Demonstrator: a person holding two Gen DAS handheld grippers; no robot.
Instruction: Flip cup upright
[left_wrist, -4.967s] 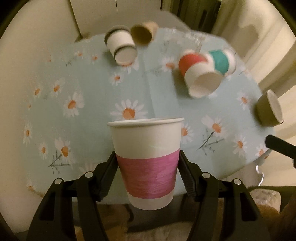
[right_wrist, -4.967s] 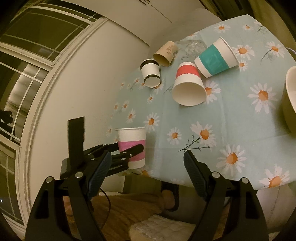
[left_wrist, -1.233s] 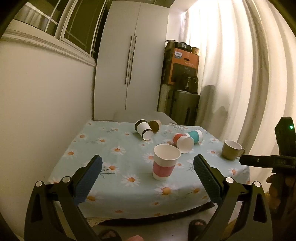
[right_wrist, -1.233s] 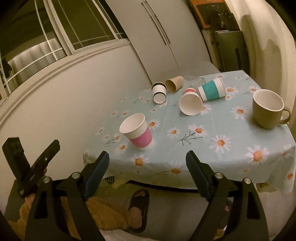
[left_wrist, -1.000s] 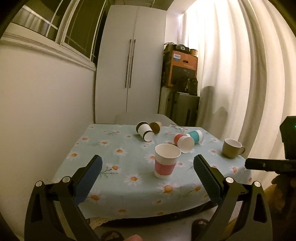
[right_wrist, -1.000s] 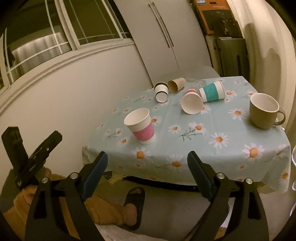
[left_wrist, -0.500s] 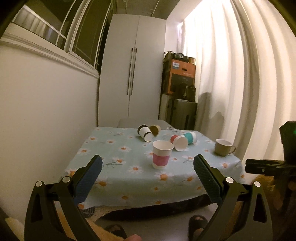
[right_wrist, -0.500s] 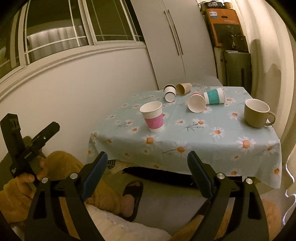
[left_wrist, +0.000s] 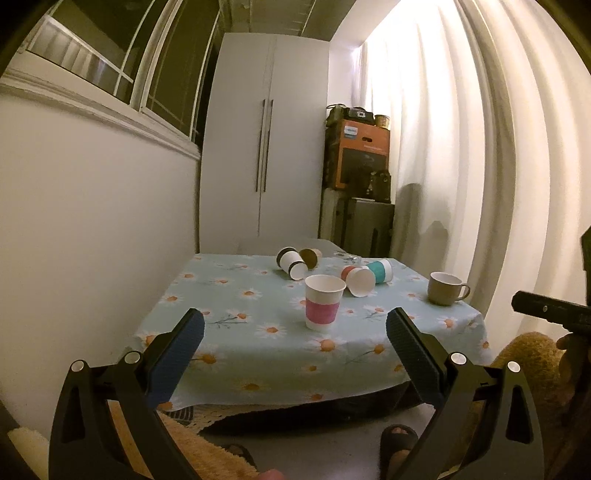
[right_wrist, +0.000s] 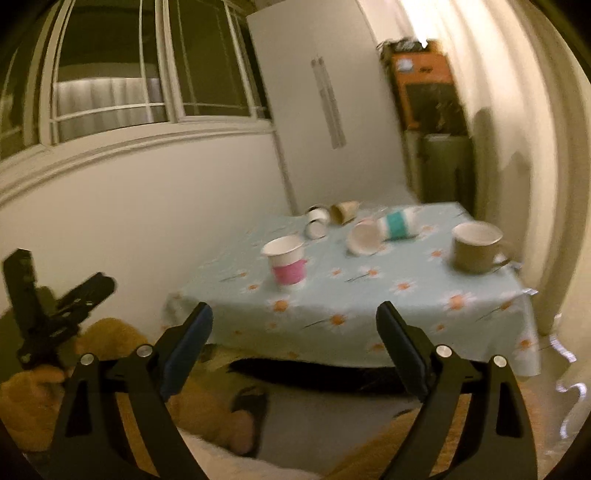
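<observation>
The white paper cup with the pink band already stands mouth-up near the front of the daisy-print tablecloth, well ahead of both grippers; left gripper and right gripper gape wide, holding nothing, neither clearly nearer

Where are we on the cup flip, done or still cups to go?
Done: the pink-banded cup stands upright, mouth up, near the front of the table. In hand: nothing; the left gripper and right gripper are both open, empty and off the table. Left: four paper cups lie on their sides: black-banded cup, brown cup, red-banded cup, teal-banded cup. The mug is upright.
</observation>
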